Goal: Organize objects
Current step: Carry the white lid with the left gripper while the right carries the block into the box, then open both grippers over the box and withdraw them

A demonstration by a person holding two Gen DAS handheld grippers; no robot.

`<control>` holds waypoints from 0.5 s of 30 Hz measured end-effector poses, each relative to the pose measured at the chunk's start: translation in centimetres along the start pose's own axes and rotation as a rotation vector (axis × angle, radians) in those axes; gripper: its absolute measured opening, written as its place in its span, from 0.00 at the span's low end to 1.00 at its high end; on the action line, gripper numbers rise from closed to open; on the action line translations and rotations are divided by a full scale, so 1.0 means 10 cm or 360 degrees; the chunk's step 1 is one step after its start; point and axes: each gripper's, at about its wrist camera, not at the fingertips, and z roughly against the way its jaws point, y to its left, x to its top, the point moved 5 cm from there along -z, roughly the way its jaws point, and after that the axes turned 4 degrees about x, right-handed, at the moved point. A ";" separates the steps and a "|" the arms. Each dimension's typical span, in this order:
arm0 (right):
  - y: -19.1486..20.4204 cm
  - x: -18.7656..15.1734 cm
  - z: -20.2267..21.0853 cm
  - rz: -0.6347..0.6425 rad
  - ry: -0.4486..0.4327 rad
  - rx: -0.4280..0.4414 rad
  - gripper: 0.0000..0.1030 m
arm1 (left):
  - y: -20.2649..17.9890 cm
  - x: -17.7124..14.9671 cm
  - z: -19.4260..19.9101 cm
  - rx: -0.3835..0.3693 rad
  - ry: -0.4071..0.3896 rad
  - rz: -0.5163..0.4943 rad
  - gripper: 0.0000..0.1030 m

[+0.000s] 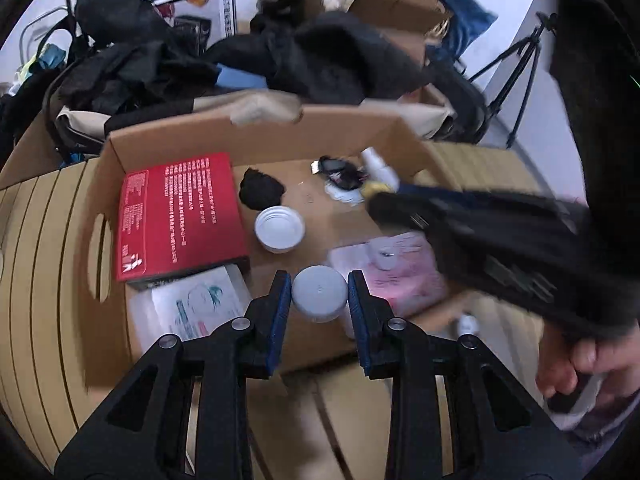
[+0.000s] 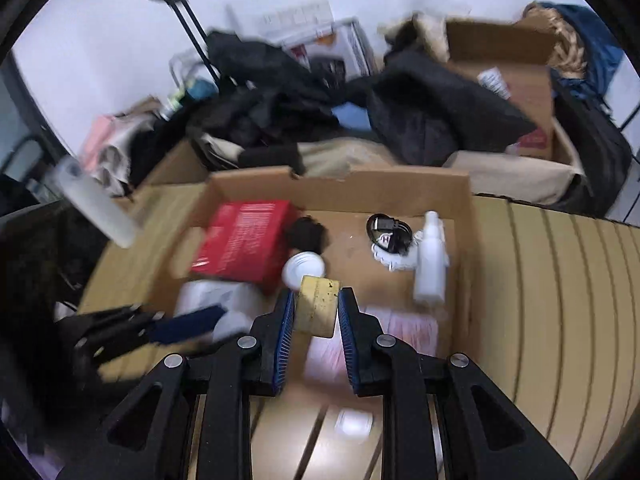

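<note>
Two tools, each loaded. Left tool (image 1: pixel 319 294), lower centre of the left view, has its blue pads against either side of a grey jar (image 1: pixel 319 293): round, squat, smooth lid up, hanging over the near edge of the open carton (image 1: pixel 256 132). Judged: rigid plastic, light, slick on the curved wall, so a hold across the widest part of the body, as here, looks right; a hold higher up at the lid could let it twist or slip. Right tool (image 2: pixel 316 310), lower centre of the right view, is closed on a yellow block (image 2: pixel 318 304): flat-faced, dull ochre, dark specks on the near face, held by its two side faces above the carton's front. Whether it is hard or spongy, cannot tell; flat sides should grip surely either way. Inside the carton: red box (image 1: pixel 182 216) at left, white lid (image 1: pixel 279 227) at centre, black lump (image 1: pixel 262 189) just beyond the lid, white bottle (image 2: pixel 430 268) lying at right, pink packet (image 1: pixel 394 270) at the near right. Motion blur softens the right side of the left view. Carton sits on a slatted tabletop (image 2: pixel 560 300).
</note>
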 end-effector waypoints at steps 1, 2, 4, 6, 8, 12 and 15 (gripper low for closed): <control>-0.05 0.05 -0.18 -0.0007 0.0042 -0.0021 0.26 | -0.01 0.01 -0.04 0.0001 0.0013 -0.0011 0.28; -0.09 0.09 -0.28 -0.0014 0.0068 -0.0015 0.25 | 0.01 0.00 -0.08 -0.0017 0.0017 -0.0017 0.33; -0.19 0.17 -0.47 -0.0048 0.0103 -0.0034 0.26 | 0.06 0.02 -0.05 -0.0013 -0.0005 0.0007 0.65; -0.21 0.20 -0.45 -0.0066 0.0071 -0.0023 0.29 | 0.10 0.03 0.11 0.0007 -0.0078 0.0030 0.65; -0.21 0.21 -0.34 -0.0076 0.0042 -0.0011 0.49 | 0.12 0.09 0.30 0.0036 -0.0103 0.0009 0.73; -0.16 0.23 0.22 -0.0037 -0.0038 -0.0039 0.55 | 0.20 0.25 0.84 0.0130 -0.0186 0.0049 0.97; -0.14 0.25 0.70 -0.0017 -0.0057 -0.0113 0.55 | 0.21 0.36 1.30 0.0316 -0.0207 0.0031 1.00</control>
